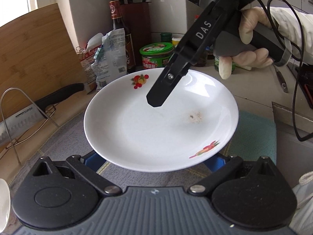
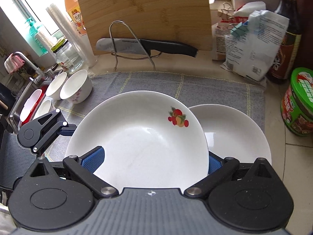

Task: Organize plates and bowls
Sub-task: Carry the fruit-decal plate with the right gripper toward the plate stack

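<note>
White porcelain: we hold 1 fruit-printed plate [image 1: 160, 121] between 2 tongs. In the right wrist view our right gripper [image 2: 154, 160] spreads wide, its blue pads [image 2: 93, 159] on either side of the plate's near rim, 1 above the rim at left, the other beyond its right edge; whether they press it we cannot tell. The left gripper [image 1: 156, 162] sits under the plate's near edge, also wide; contact is hidden. The plate hangs tilted above the grey cloth [image 2: 176, 84], overlapping a 2nd plate [image 2: 234, 133] lying on it. 2 bowls [image 2: 76, 87] stand at the cloth's left edge, near the sink [image 2: 23, 96].
</note>
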`<state>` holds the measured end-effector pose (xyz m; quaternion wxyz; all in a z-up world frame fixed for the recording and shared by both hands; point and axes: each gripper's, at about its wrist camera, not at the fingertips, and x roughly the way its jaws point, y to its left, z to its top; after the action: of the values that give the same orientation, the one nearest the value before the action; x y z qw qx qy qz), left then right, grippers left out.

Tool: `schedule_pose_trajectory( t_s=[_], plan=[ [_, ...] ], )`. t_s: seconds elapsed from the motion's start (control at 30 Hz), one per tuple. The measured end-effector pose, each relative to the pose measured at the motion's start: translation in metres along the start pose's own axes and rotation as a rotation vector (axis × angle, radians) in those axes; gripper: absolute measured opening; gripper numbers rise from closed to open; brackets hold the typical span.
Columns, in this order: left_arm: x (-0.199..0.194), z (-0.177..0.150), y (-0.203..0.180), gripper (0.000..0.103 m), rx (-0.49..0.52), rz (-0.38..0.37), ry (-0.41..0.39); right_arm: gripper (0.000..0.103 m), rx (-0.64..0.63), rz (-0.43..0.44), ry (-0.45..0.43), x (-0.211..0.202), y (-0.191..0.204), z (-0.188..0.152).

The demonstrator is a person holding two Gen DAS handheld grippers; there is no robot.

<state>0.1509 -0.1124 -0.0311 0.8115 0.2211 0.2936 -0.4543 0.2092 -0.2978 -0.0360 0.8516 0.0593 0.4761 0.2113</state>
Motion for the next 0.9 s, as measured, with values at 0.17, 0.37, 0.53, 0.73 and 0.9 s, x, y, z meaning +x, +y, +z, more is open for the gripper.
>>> schedule_pose_trajectory(
  t_s=[0.17,0.37,0.53,0.73,0.9],
  plan=[
    [0.016,0.005,0.002,0.102,0.011,-0.05,0.004,0.103,0.046,-0.035,-0.011,-0.009,-0.017,-0.012],
    [0.035,0.012,-0.004,0.102,0.027,-0.079,0.017,0.103,0.095,-0.061,-0.007,-0.011,-0.035,-0.023],
    [0.044,0.016,-0.006,0.102,0.029,-0.094,0.027,0.103,0.116,-0.075,-0.003,-0.01,-0.045,-0.027],
    [0.051,0.019,-0.005,0.102,0.03,-0.108,0.04,0.103,0.127,-0.089,0.011,-0.006,-0.051,-0.027],
    [0.055,0.019,-0.003,0.102,0.025,-0.112,0.053,0.103,0.134,-0.097,0.018,-0.003,-0.053,-0.026]
  ],
)
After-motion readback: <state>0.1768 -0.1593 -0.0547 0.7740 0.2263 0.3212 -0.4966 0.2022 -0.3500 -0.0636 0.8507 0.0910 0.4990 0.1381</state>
